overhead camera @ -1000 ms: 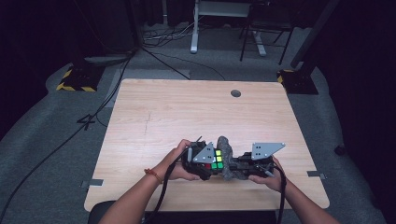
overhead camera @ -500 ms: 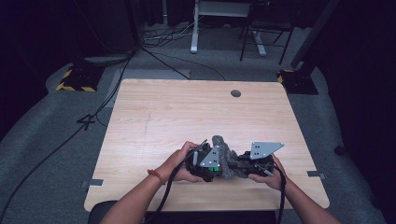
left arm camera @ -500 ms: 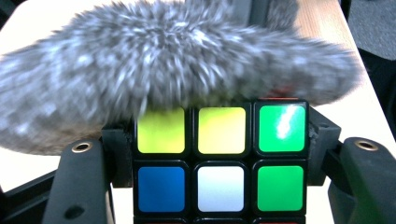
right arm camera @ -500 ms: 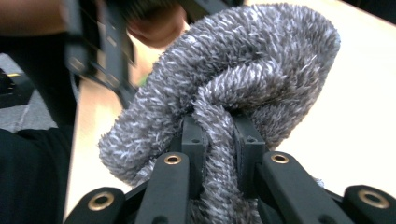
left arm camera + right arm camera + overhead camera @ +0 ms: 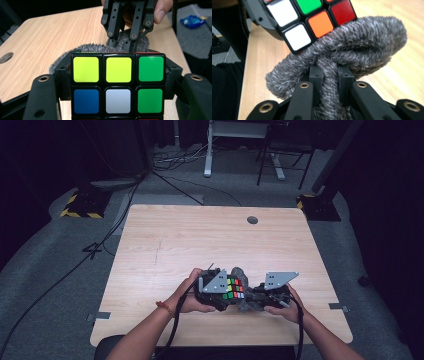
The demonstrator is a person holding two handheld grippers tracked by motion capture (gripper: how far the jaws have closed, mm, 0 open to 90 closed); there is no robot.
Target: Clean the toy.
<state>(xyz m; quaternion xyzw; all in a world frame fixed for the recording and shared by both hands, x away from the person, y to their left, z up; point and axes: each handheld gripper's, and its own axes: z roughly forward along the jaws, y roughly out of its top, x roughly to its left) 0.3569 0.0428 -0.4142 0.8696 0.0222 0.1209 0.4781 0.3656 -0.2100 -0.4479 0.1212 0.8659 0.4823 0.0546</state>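
Note:
A Rubik's cube (image 5: 233, 288) is held just above the wooden table (image 5: 200, 245), near its front edge. My left gripper (image 5: 220, 292) is shut on it, and in the left gripper view the black jaws press both sides of the cube (image 5: 117, 85). A grey fuzzy cloth (image 5: 239, 272) lies against the cube's right and far sides. My right gripper (image 5: 256, 296) is shut on a bunched fold of this cloth (image 5: 352, 50), which rubs the cube (image 5: 312, 17) from below. The right gripper (image 5: 127, 37) faces the left one from behind the cloth (image 5: 92, 48).
A round cable hole (image 5: 252, 220) sits near the table's far edge. Cables and desk legs (image 5: 210, 155) stand on the grey floor beyond. A blue packet (image 5: 191, 21) lies on the floor off the table's side. Both forearms rest over the front edge.
The cloth rose over the cube half a second ago and now sits lower, beside it. The cube's coloured top shows again. Both hands stayed in about the same place.

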